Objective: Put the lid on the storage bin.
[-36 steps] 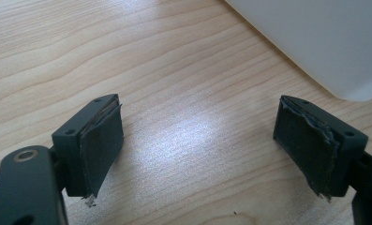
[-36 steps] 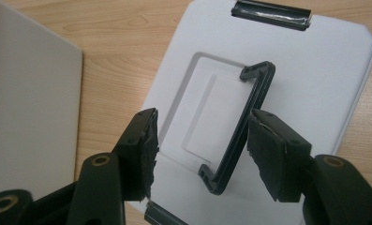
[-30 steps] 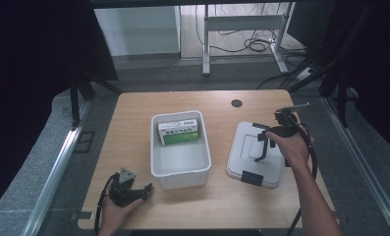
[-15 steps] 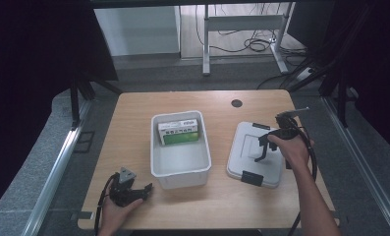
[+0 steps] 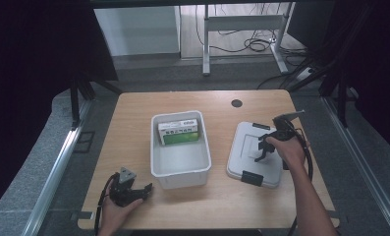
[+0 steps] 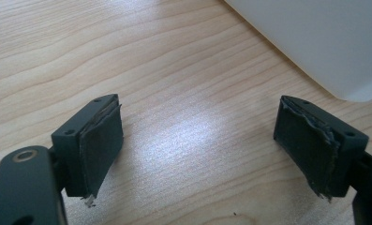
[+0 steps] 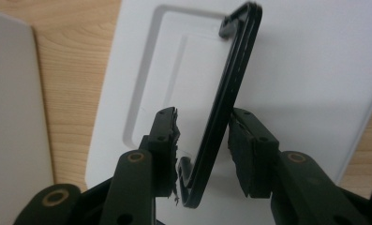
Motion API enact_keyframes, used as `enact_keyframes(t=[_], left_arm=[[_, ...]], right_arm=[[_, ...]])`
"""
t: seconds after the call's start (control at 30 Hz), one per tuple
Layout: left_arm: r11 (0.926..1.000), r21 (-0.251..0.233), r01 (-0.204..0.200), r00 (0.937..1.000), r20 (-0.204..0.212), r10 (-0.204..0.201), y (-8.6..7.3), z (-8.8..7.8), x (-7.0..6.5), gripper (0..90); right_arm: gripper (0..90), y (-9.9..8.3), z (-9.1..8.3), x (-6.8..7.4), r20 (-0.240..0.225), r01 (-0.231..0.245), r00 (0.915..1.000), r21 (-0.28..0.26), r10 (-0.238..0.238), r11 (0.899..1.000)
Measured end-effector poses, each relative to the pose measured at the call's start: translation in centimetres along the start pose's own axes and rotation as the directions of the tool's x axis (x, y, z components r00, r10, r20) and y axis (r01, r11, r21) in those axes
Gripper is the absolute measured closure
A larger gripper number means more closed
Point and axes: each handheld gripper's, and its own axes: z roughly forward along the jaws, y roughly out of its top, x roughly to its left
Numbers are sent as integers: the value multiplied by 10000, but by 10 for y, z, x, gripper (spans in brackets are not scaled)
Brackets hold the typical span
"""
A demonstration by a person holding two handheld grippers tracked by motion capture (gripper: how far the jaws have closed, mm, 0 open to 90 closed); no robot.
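though ungripped, handle (image 7: 226, 93) between tool (image 7: 203, 140) jaws

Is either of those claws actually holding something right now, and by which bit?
Not yet. The right claw straddles the lid's raised black handle, its jaws just closing without a firm pinch. The left claw is open over the table.

A lab test station: a small wooden table (image 5: 133, 123) with a cable hole (image 5: 236, 103) stands fenced by dark curtains (image 5: 35, 49) and black frame struts (image 5: 77, 101) on grey carpet (image 5: 30, 162). Beyond its far edge, loose cables (image 5: 254, 44) coil under a metal desk frame (image 5: 241, 22), with a white cabinet (image 5: 138, 29) far left.
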Motion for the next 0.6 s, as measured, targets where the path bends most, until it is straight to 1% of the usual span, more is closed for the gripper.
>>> enact_keyframes(t=[0.07,0.1,0.17,0.2,0.27,0.3,0.33,0.43,0.47,0.53,0.57,0.6], left_arm=[[10000,-2,-1,10000,0,1,0,0,0,157],[10000,0,-2,10000,3,2,0,0,0,157],[10000,1,-2,10000,3,2,0,0,0,157],[10000,1,-2,10000,2,2,0,0,0,157],[10000,0,-1,10000,0,1,0,0,0,157],[10000,0,-1,10000,2,1,0,0,0,157],[10000,0,0,10000,1,0,0,0,0,157],[10000,2,-2,10000,-8,2,0,0,0,157],[10000,5,-3,10000,-5,3,0,0,0,157],[10000,5,2,10000,5,-2,0,0,0,156],[10000,8,0,10000,7,0,1,1,0,156],[10000,9,-6,10000,12,6,1,1,0,156]], right_arm=[[649,0,5,-2,38,-63,10000,91,63,9999],[671,0,7,-2,65,-121,9999,183,120,9998],[724,0,10,-2,-68,-197,9998,221,198,9996],[752,0,11,-2,-37,-290,9996,235,291,9993],[801,0,11,-1,-70,-566,9984,343,569,9978],[813,0,11,-2,-141,-889,9959,367,895,9954],[813,0,11,-2,-141,-889,9959,367,895,9954],[824,0,11,-4,-233,-1246,9918,330,1254,9917],[828,0,11,-4,-289,-1449,9889,327,1459,9889],[836,-1,11,-5,-359,-1636,9857,313,1647,9860],[842,-1,11,-6,-454,-1828,9819,308,1841,9827],[842,-1,11,-6,-454,-1828,9819,308,1841,9827]])
